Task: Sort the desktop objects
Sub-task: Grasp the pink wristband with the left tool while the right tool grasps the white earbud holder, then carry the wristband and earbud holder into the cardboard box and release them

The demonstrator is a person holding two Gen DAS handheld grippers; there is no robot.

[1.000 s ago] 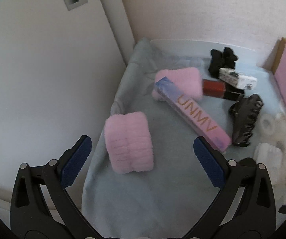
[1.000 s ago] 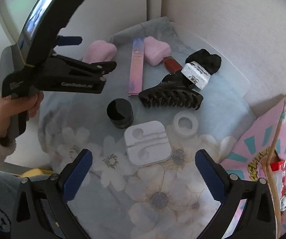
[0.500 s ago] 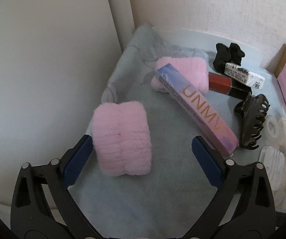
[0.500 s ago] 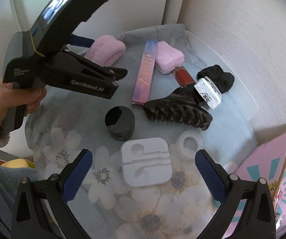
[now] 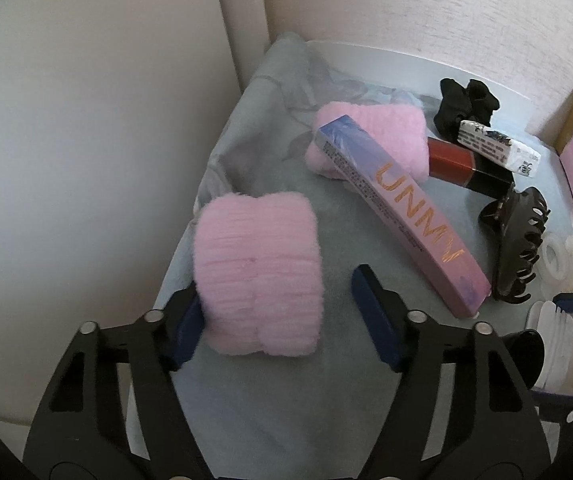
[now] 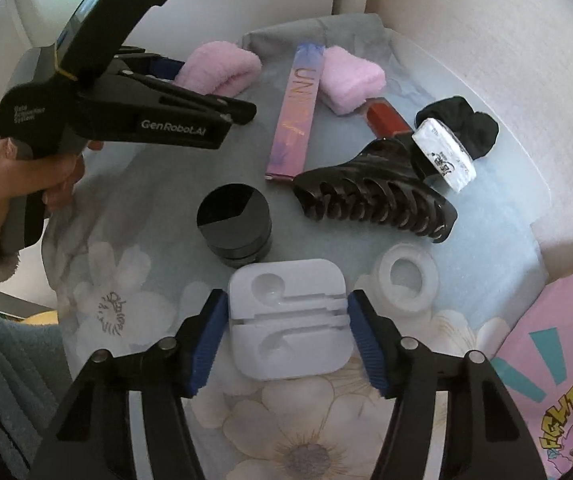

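A fluffy pink wristband (image 5: 258,276) lies on the blue-grey cloth (image 5: 270,408) between the fingers of my left gripper (image 5: 272,286). Its jaws are closing: the left pad touches the band, the right pad (image 5: 374,316) stands a gap away. In the right wrist view a white earphone holder (image 6: 290,320) sits between the fingers of my right gripper (image 6: 287,296). Those jaws are closing too, and both pads touch the holder's sides. A person's hand (image 6: 58,176) grips the left tool's handle.
Beyond lie a pink UNMV box (image 5: 402,216), a second pink band (image 5: 370,140), a red lip gloss (image 5: 454,160), a black scrunchie (image 5: 466,104) and a black hair claw (image 6: 374,196). A black jar (image 6: 234,224) and white ring (image 6: 406,280) flank the holder. A pink bag (image 6: 558,380) stands at right.
Both pairs of jaws have narrowed from wide open. The left gripper came in around the near pink band. The right gripper sank onto the white earphone holder.
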